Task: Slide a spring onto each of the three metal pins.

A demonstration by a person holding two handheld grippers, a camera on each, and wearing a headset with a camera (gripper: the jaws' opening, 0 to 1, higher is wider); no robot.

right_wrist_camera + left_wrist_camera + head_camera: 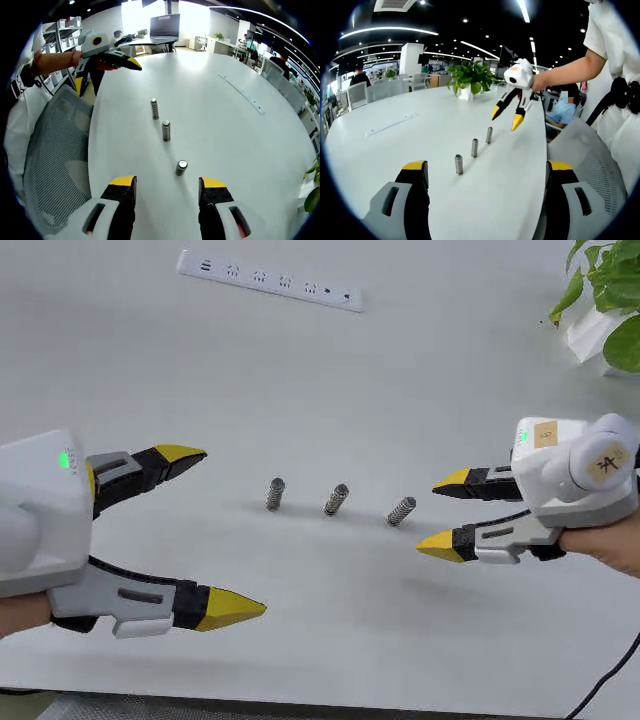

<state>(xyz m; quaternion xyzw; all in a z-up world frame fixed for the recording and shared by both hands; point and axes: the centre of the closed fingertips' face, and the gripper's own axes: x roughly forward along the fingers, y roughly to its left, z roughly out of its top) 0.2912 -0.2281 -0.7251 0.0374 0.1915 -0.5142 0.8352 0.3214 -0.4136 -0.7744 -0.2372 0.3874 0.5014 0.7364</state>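
1. Metal pins, three in a row mid worktop, each already wearing a coil spring. Task looks about done.
2. Left claw spread wide and empty, off the row's left end. Right claw spread and empty, just beside the right-end pin.
3. Step in hand, my read: check seating, then clear off. Draw each claw outward along the row line, with no sweep across the pins.
4. Risk: the right claw's near tip could nudge the right-end pin, which likely topples easily.
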